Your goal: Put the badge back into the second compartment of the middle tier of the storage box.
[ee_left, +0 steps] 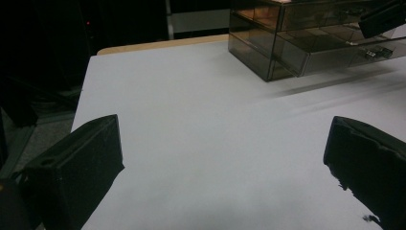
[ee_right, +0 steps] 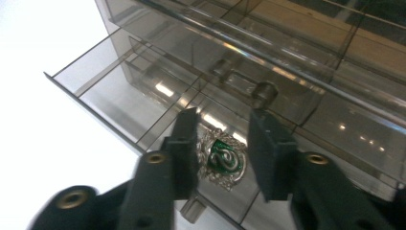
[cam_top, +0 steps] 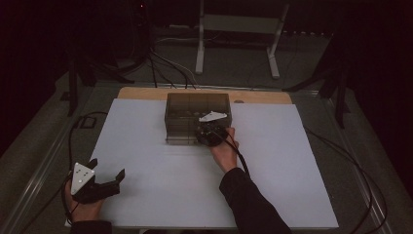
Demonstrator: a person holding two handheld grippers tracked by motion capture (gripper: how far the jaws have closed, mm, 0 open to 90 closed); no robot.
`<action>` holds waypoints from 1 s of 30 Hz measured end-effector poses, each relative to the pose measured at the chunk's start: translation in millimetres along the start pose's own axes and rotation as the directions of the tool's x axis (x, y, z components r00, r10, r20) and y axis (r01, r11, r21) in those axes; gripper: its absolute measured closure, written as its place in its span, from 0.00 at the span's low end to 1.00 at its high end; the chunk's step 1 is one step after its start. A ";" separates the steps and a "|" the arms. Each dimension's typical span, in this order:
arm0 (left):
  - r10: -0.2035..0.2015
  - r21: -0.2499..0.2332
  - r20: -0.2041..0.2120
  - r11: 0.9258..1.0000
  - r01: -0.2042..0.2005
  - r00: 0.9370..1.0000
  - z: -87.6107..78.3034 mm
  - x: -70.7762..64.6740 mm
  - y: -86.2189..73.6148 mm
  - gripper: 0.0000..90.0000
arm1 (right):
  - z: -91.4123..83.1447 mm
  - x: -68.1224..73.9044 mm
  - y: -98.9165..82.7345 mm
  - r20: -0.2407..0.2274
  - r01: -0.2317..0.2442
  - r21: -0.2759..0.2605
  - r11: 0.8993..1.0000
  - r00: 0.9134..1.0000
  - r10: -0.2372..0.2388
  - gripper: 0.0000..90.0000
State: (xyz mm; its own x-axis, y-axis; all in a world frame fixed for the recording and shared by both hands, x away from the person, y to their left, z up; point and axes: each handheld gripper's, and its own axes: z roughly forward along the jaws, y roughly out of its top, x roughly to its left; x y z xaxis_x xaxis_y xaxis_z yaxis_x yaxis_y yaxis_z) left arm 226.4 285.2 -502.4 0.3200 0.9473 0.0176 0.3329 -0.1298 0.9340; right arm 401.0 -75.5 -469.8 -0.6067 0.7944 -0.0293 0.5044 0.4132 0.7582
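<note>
two claws are on show. in the high view the right claw sits at the middle of the frame, against the lower front of the smoked plastic drawer box, with the person's right hand behind it and a dark sleeve running to the bottom edge. in the right gripper view its jaws stand part spread over an open drawer that is pulled out toward the lower left of the frame. a silver badge with a green middle lies in that drawer, seen in the gap between the jaws; neither pad presses on it, so nothing is pinched. a small knob shows just above the right jaw.

the left claw rests at the lower left of the high view, on the white table, held by the left hand. it is spread wide with nothing between its jaws; the left gripper view shows bare table between them and the box well apart at the upper right.
</note>
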 end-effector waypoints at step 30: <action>-0.005 -0.002 -0.006 1.000 0.005 1.000 -1.1 0.1 -0.4 0.01 | -49.9 -8.0 -2.9 0.077 0.033 0.002 0.999 0.996 -0.033 0.00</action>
State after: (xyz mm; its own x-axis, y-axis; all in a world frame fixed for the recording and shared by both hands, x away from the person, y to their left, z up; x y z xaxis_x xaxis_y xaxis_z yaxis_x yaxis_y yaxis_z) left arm 225.3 285.7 -502.4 0.3127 0.9497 0.0153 0.3325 -0.1245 0.9349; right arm 373.8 -105.3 -439.3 -0.5741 0.8121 -0.1045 0.4855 0.4403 0.7553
